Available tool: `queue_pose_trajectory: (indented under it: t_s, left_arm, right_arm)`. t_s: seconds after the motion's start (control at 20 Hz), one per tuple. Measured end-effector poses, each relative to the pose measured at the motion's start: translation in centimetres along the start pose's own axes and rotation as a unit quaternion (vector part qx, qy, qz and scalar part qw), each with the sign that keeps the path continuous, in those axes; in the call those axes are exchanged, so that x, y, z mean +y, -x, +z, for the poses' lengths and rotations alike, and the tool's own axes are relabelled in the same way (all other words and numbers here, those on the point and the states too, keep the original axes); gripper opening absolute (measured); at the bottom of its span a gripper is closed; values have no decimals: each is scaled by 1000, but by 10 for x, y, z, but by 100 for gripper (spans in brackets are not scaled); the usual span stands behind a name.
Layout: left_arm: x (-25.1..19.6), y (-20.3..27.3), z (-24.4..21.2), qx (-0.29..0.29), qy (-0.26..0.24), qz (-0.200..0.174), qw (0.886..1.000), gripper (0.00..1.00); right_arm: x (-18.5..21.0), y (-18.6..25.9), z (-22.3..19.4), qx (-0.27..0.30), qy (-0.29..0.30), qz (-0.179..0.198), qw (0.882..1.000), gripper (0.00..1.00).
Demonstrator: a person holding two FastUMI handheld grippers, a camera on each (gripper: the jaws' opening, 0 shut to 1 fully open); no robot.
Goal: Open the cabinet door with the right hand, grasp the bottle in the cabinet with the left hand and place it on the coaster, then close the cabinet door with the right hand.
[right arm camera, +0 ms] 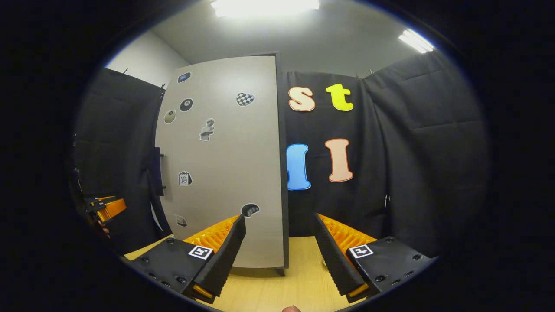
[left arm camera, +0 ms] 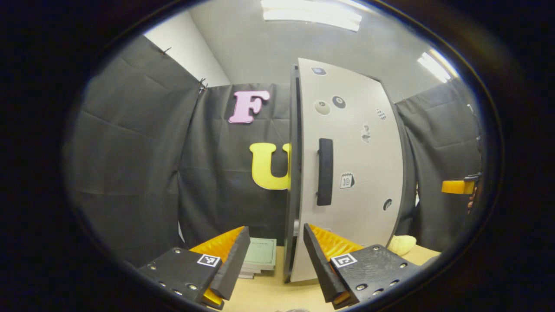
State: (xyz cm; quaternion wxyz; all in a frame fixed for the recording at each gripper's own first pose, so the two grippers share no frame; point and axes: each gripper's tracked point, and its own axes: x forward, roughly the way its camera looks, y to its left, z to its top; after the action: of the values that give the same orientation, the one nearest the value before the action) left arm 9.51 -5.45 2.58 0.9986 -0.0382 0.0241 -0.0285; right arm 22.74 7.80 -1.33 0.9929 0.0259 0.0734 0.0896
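A tall cabinet stands on the wooden table. Its grey door carries several stickers and a black vertical handle. The door looks flush with the dark cabinet body, so the inside is hidden. My left gripper is open and empty, a short way in front of the cabinet's left front corner. In the right gripper view the same door sits left of centre, its handle at the far left edge. My right gripper is open and empty, facing the door's hinge-side edge, apart from it.
A stack of pale green books lies on the table left of the cabinet. Beside the cabinet's right foot rests a soft yellowish object. The other gripper hovers at the far right. Black cloth walls close in behind.
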Motion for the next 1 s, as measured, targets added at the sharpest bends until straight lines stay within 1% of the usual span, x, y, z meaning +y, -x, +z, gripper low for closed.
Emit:
queue_pose_trajectory:
  t_s: [0.1,0.15,0.2,0.35,0.4,0.45,0.5,0.55,0.85,0.9,1.0]
  left_arm:
    - [-8,2,-1,3,-10,3,1000,77]
    - [-11,2,-1,4,-13,5,1000,80]
    - [-13,0,-1,4,-16,8,1000,77]
    - [-17,1,1,4,-25,18,1000,77]
    - [-17,2,1,4,-27,22,999,75]
    - [-17,3,0,5,-28,25,999,77]
    - [-17,2,0,5,-29,27,999,75]
    - [-16,3,2,3,-31,31,999,77]
    - [-5,0,2,4,-27,44,999,77]
    - [-3,-1,1,4,-26,46,999,75]
    - [-1,1,0,5,-24,48,999,75]
  right_arm:
    - [-15,4,-8,2,3,-7,1000,98]
    - [-20,6,-11,1,3,-9,1000,98]
    - [-24,8,-14,0,4,-10,1000,98]
    - [-35,14,-21,-1,11,-13,1000,98]
    - [-36,14,-22,-1,10,-13,1000,98]
    - [-36,15,-21,-2,7,-9,1000,98]
    - [-37,15,-20,-2,3,-5,1000,98]
    - [-37,15,-18,-4,0,-3,1000,98]
    - [-36,17,-15,-8,2,7,1000,98]
    - [-35,16,-15,-8,4,9,1000,98]
    - [-34,17,-16,-5,5,12,1000,98]
